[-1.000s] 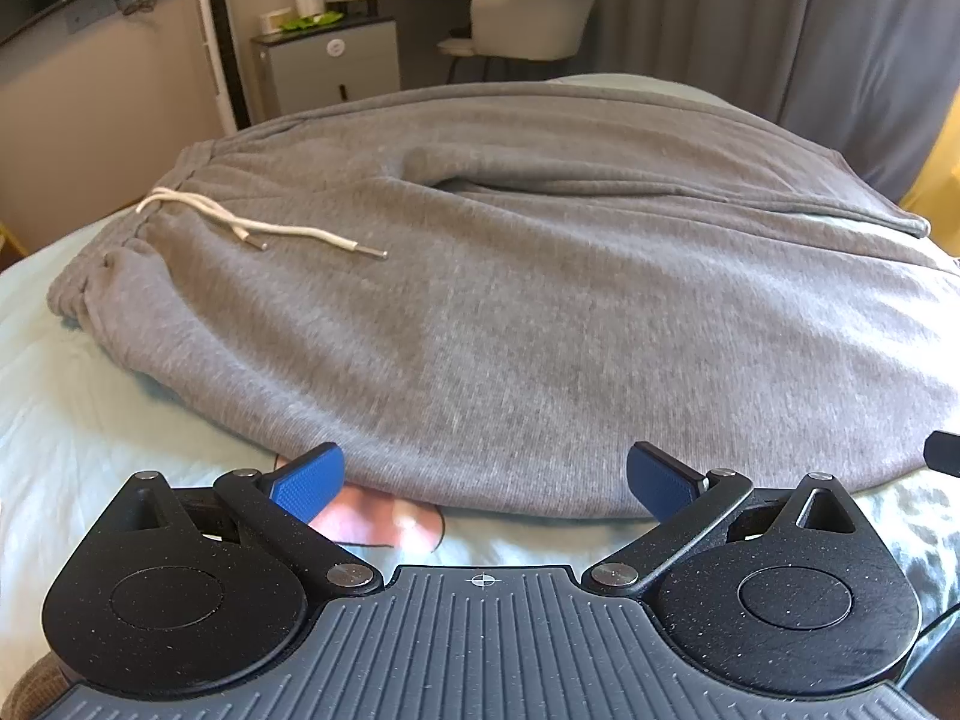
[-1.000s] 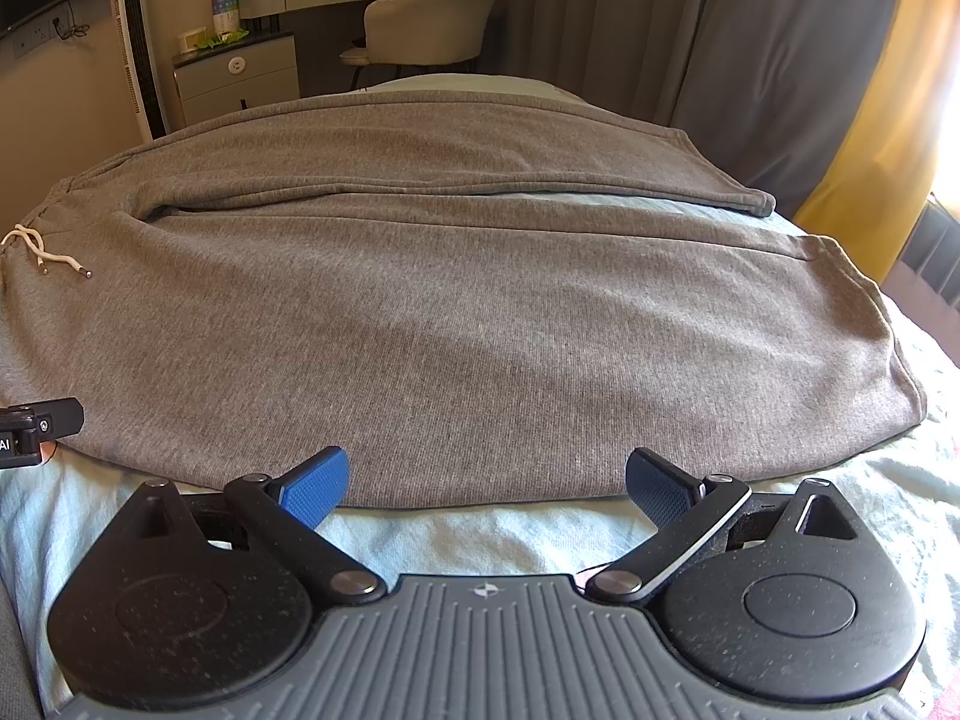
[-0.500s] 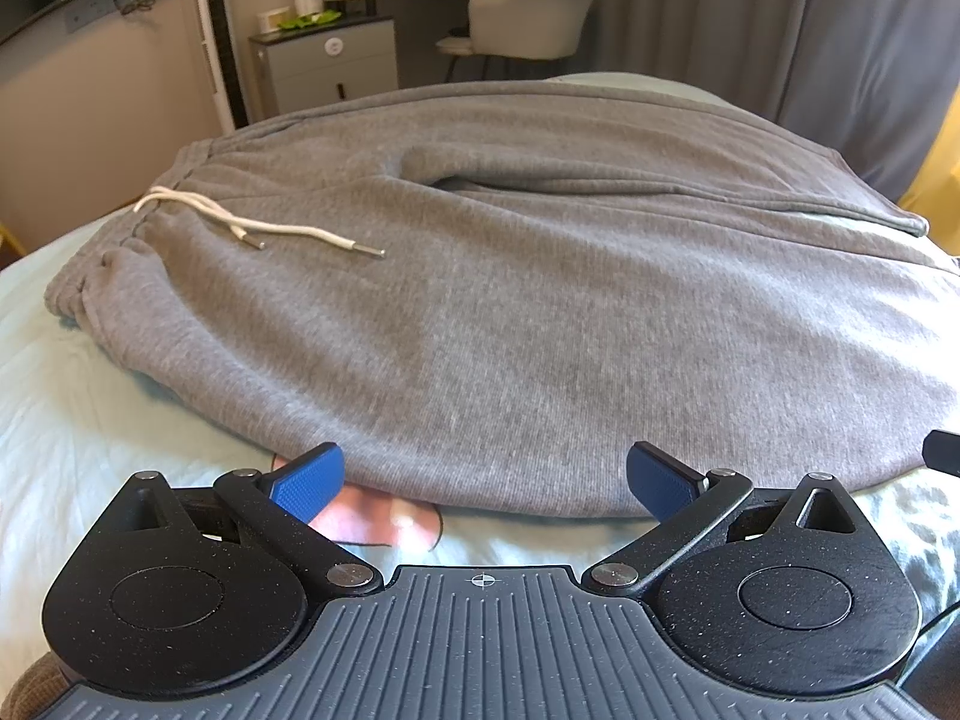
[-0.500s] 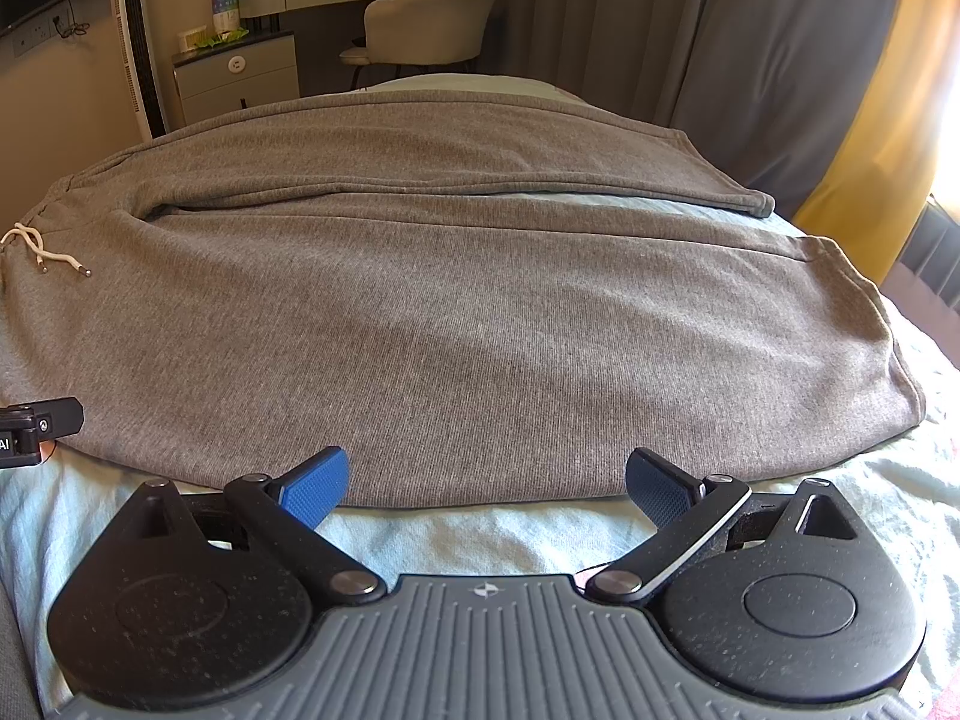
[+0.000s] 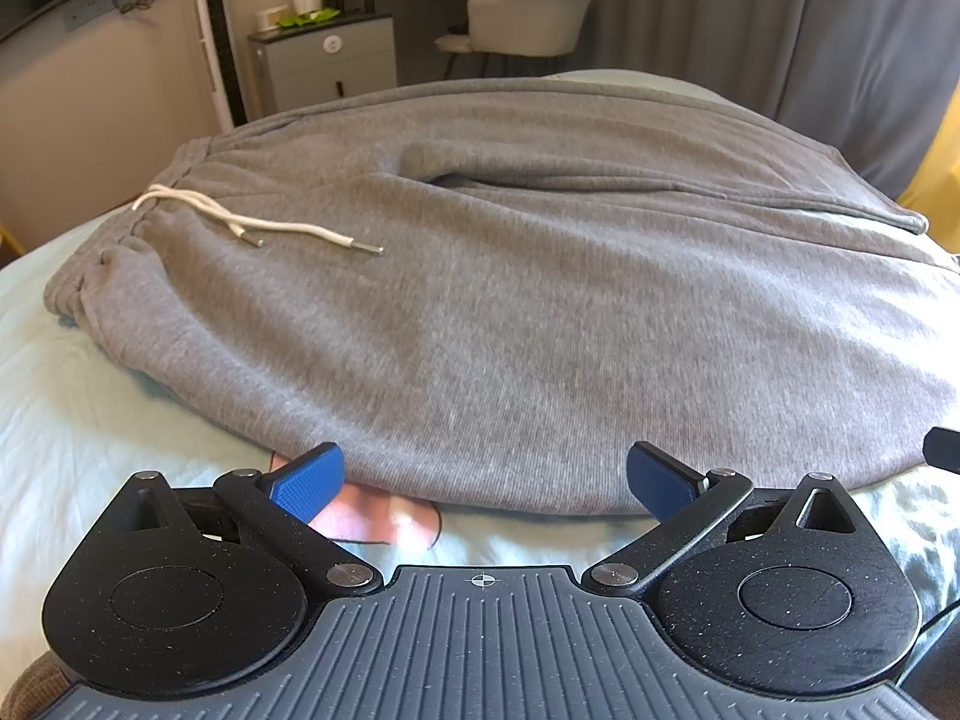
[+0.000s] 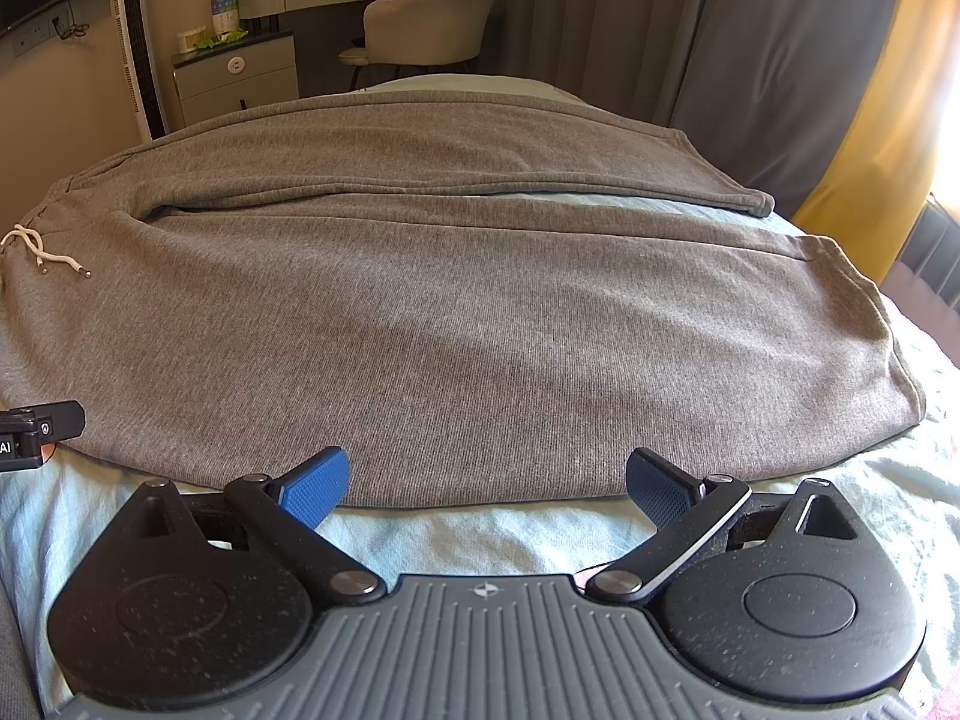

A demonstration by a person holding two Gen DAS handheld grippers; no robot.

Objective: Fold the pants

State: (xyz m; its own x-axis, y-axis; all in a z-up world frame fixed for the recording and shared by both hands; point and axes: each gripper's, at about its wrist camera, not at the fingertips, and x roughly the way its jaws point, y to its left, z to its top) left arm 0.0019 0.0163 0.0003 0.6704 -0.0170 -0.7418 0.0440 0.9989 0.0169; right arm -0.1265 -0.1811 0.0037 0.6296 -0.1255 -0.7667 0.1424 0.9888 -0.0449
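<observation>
Left wrist view shows the grey pants (image 5: 510,300) spread lengthwise across the bed (image 5: 90,420), near edge just ahead of both wide-open grippers, left gripper (image 5: 486,474) nearer the waistband, right gripper (image 6: 487,477) nearer the cuffs.

Grey sweatpants (image 5: 540,312) lie spread flat across the bed, unfolded, both legs side by side running toward three o'clock. The gathered waistband (image 5: 78,288) sits at nine o'clock, its white drawstring (image 5: 240,222) trailing loose over the front. A long crease parts the legs; the far leg's hem (image 6: 744,198) ends at two o'clock.
</observation>
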